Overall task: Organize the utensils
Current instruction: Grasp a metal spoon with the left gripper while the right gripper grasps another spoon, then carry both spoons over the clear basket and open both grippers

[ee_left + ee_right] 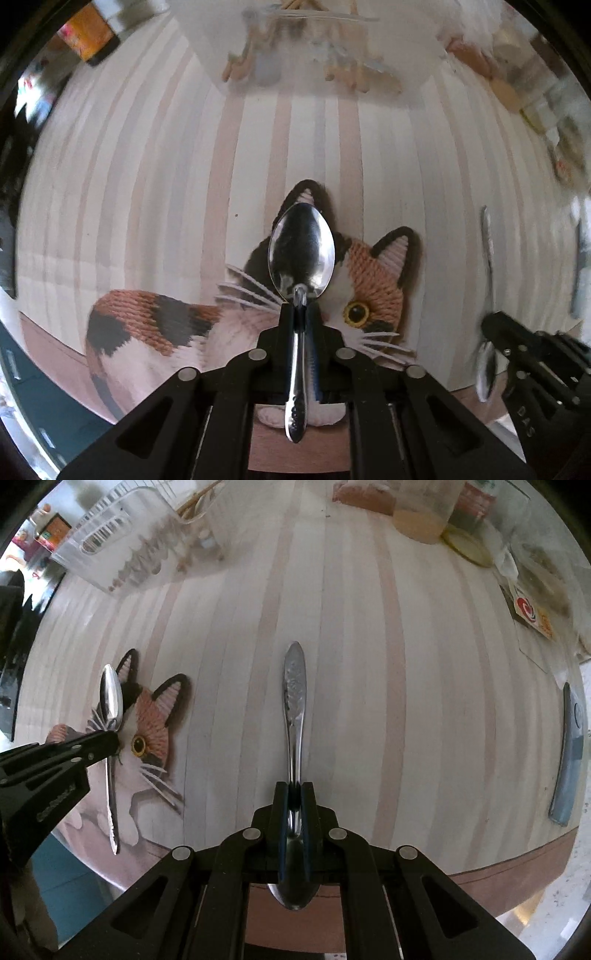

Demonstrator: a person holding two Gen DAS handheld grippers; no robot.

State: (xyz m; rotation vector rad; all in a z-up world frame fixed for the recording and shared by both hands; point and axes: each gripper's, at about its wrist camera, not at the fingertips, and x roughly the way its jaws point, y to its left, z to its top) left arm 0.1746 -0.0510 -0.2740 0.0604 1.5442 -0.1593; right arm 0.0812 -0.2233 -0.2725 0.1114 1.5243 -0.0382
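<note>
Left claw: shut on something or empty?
Shut on a spoon. The left claw pinches the neck just below the bowl; the bowl points forward and the handle runs back between the fingers.

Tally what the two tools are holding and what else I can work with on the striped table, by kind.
Metal spoons: 2, one in the left tool bowl forward, one in the right tool handle forward
Clear utensil baskets: 1
Cat-shaped mats: 1
Total: 4
</note>
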